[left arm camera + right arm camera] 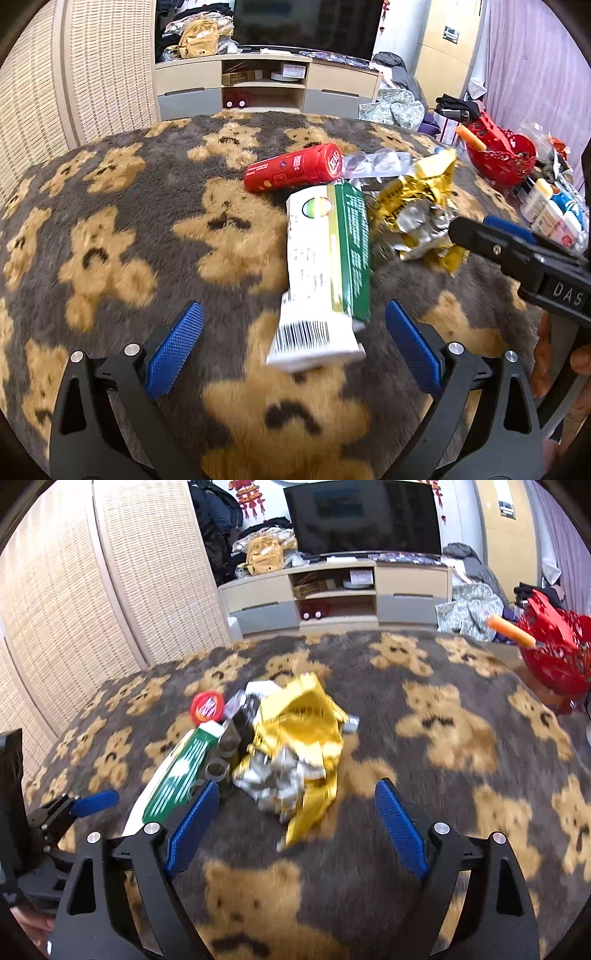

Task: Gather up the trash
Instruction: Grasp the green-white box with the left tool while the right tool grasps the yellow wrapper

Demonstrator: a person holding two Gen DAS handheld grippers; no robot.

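Observation:
A white and green carton [325,266] lies on the bear-patterned blanket [110,229], its barcode end between my open left gripper's [293,345] blue pads. Behind it lie a red tube [295,168], a clear blister pack [373,162] and a crumpled gold foil wrapper [417,210]. In the right wrist view my open right gripper [295,825] sits just short of the gold wrapper [295,746], with the carton [177,775] and red tube cap [207,707] to its left. The right gripper also shows in the left wrist view [517,254].
A red basket [557,653] with an orange-handled item stands at the blanket's far right. Small bottles and tubes [554,214] crowd the right edge. A TV cabinet [266,85] and wicker screen [74,74] stand beyond.

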